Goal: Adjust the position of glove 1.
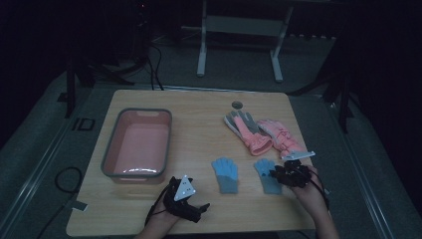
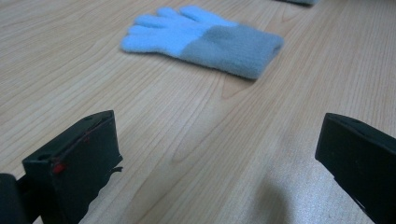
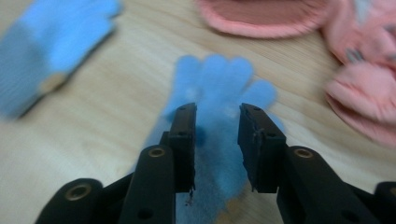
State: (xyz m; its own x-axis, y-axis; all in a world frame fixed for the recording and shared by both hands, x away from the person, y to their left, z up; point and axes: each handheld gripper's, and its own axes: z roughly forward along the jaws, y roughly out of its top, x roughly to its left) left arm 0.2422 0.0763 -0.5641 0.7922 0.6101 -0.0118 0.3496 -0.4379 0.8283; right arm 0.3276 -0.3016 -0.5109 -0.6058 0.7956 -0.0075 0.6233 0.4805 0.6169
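Blue-and-grey fleecy knit glove (image 3: 219, 107), small, lies flat near the desk's front-right part, fingers pointing toward the far edge; right gripper (image 3: 217, 140) sits directly over its palem w/ jaws a modest gap apart, straddling the fabric, not pressing on it as far as can be seen. Judged very light, soft and floppy: it will sag and fold when lifted, no breakage risk, fleece gives decent friction. Best hold is judged to be a pinch of bunched fabric at mid-palm or at the thicker grey cuff; a fingertip grab would likely let it dangle and drag.

Matching blue-and-grey glove (image 1: 225, 174) lies just beside it toward the desk's front-centre, apart, also seen ahead of the left gripper (image 2: 219, 163), whose jaws stand wide apart w/ nothing between, resting near the front edge (image 1: 185, 199).

Beyond, toward the right edge, a pink-and-grey padded glove pair (image 1: 261, 133) lies touching each other. Pink plastic tub w/ grey rim (image 1: 110, 149) stands at the left side of the wooden desk (image 1: 199, 114), appears empty.
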